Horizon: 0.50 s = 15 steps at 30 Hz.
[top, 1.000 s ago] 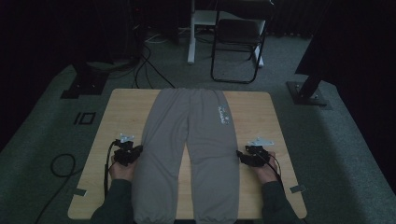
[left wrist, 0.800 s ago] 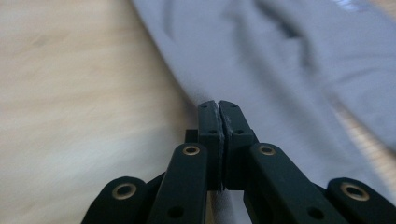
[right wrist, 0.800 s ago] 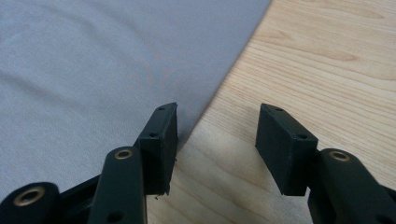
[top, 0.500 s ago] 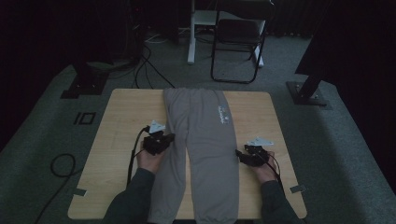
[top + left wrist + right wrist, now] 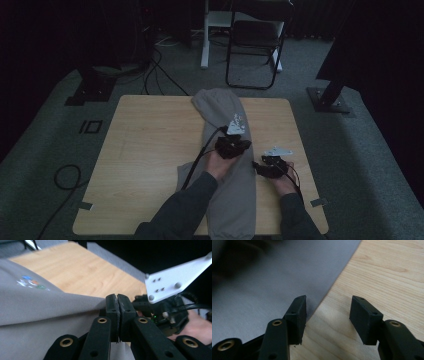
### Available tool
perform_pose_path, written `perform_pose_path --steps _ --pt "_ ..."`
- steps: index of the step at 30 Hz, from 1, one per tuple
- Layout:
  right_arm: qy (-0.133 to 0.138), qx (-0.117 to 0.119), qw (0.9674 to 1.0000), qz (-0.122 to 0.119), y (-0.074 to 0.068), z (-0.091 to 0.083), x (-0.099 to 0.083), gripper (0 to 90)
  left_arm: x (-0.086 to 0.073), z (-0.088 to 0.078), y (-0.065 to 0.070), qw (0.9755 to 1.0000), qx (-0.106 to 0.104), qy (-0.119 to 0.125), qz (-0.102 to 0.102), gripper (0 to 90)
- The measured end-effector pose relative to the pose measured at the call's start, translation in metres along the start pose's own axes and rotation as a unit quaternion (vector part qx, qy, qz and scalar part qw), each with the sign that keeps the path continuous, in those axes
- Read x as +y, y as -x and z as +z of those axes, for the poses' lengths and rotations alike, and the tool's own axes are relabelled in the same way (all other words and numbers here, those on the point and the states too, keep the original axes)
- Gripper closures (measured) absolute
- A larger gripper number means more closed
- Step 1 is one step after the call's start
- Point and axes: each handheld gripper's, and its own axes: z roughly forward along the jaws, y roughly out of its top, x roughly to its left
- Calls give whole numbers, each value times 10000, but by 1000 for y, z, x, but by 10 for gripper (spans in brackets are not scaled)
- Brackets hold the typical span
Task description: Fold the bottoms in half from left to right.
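In the high view, the grey cotton sweatpants (image 5: 231, 150) run off the bottom edge, so their cuffs are cut away, and the person's forearm hides part of the folded-over leg. The small multicoloured print (image 5: 31, 282) on the fabric is too blurred in the left gripper view to read. A dark smear (image 5: 234, 257) at the right gripper view's top left cannot be identified.

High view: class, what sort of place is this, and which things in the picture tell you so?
Probably a dim lab or recording room, not a home: a bare wooden table on grey carpet, a folding chair behind it, and cables trailing across the floor.
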Motion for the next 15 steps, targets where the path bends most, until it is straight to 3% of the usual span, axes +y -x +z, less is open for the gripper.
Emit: perform_pose_path --steps 1,2,6,10,12,14,15 --pt "0 0 10000 0 0 0 0 473 0 0 0 10000 0 0 0 795" --pt "-67 35 10000 -6 2 -1 0 428 -5 6 -4 9997 -168 -165 -47 729" --pt "-150 -139 9997 107 7 -4 1 422 -14 -2 -14 9997 -21 -237 -27 677" --pt "95 -289 9995 109 3 -10 9 445 -33 -23 -48 9980 516 -315 -195 668" --pt "287 -307 9991 101 -3 -12 17 461 -44 -26 -62 9963 661 -421 -352 669" --pt "355 -334 9988 107 -6 -12 21 461 -44 -26 -62 9963 661 -421 -352 669" --pt "418 -408 9983 31 -13 -9 30 477 -63 -20 -74 9922 933 -753 -346 669"
